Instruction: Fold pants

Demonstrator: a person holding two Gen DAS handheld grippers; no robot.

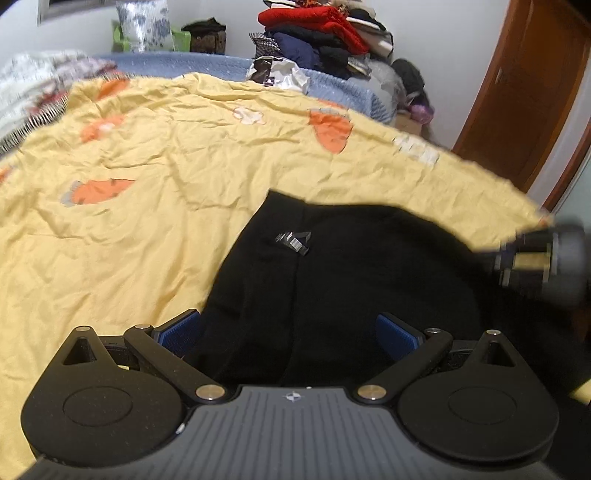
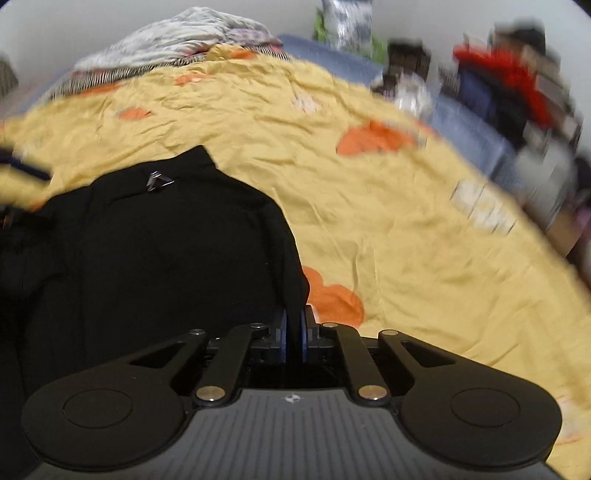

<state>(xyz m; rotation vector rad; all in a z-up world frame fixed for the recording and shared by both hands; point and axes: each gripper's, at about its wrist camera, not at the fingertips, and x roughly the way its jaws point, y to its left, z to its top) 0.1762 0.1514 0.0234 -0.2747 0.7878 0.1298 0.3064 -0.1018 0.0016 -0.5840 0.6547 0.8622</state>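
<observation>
Black pants [image 1: 332, 280] lie on a yellow bedspread with orange carrot prints [image 1: 147, 155]; a small grey logo [image 1: 293, 240] shows on them. My left gripper [image 1: 288, 332] is open, its blue pads wide apart over the near edge of the pants. The right gripper's body shows blurred at the right edge of the left wrist view [image 1: 543, 258]. In the right wrist view the pants [image 2: 147, 258] fill the left side. My right gripper [image 2: 294, 328] is shut on the pants' right edge, black cloth pinched between the blue pads.
A pile of red, navy and black clothes [image 1: 325, 33] sits at the far end of the bed on a blue blanket [image 1: 351, 88]. A patterned quilt [image 2: 177, 40] lies at the far left. A brown wooden door [image 1: 517, 103] stands at the right.
</observation>
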